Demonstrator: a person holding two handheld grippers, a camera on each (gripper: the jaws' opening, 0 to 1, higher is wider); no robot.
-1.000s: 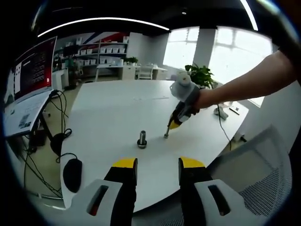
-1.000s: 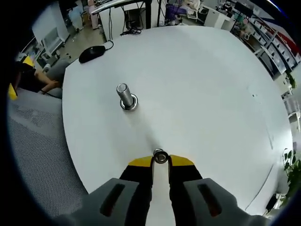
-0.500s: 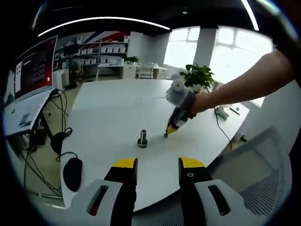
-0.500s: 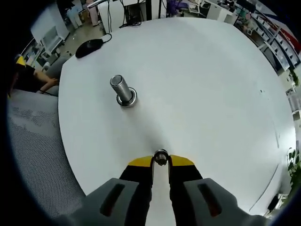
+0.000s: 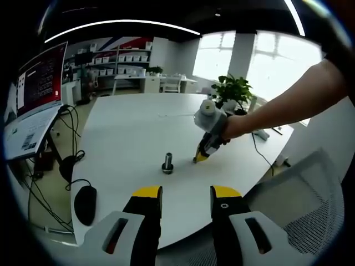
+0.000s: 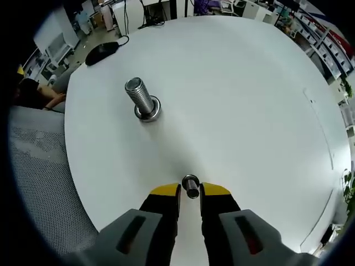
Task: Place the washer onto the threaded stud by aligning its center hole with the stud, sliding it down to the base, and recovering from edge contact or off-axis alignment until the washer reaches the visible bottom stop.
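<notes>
In the right gripper view, the right gripper is seen from behind its yellow-tipped jaws, which are drawn close together and are clamped on the washer, a small metal ring held on edge between the tips above the white table. Farther along the table, up and to the left of the jaws and well apart from the washer, the threaded stud is seen standing upright on its round base, its shaft bare of any washer. Beyond the stud, near the table's far edge, a black mouse is seen with its cable trailing off. In the left gripper view, the left gripper is held low at the near edge of the table with its jaws parted and nothing between them. Past it, the stud is seen small at the middle of the table, and just to its right the right gripper is held tips-down by a person's hand, near the stud but not over it. A monitor is seen at the left, and a potted plant behind the table.
</notes>
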